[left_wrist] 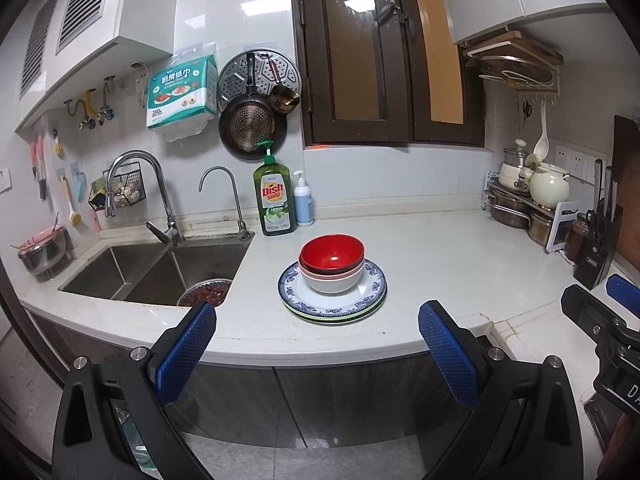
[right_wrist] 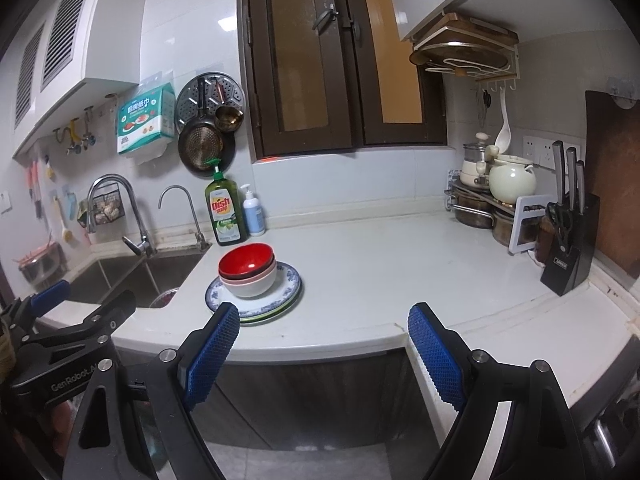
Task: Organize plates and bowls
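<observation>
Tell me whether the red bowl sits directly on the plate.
No: the red bowl is nested on top of other bowls, and the white bowl at the bottom rests on the plate.

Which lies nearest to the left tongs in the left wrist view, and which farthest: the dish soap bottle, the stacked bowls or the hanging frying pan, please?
1. Stacked bowls, just ahead on the counter.
2. Dish soap bottle, behind them by the wall.
3. Frying pan, hanging on the wall above.

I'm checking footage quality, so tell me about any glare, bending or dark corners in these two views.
Left wrist view: glare on the wall tiles, a bright spot in the red bowl, counter edge bowed by fisheye, black corners. Right wrist view: similar tile glare, window frame curved, corners vignetted.
</observation>
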### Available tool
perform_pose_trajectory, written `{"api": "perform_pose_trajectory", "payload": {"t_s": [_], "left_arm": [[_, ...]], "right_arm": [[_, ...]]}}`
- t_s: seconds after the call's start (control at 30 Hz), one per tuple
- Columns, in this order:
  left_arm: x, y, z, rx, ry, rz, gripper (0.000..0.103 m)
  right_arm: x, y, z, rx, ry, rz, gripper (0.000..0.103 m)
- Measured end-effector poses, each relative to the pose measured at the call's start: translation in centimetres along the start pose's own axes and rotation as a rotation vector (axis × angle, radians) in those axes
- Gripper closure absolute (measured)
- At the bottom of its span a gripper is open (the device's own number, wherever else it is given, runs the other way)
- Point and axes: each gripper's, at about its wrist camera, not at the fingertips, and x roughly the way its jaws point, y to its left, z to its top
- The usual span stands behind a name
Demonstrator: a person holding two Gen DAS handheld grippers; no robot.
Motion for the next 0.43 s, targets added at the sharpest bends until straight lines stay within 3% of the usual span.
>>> {"api": "perform_pose_trajectory", "payload": {"t_s": [0.43], "left_arm": [[0.66, 0.19, 0.53, -0.015, 0.005, 0.003, 0.0]], "right_arm": [[0.28, -0.61, 0.32, 0.003, 0.003, 0.004, 0.016]]}}
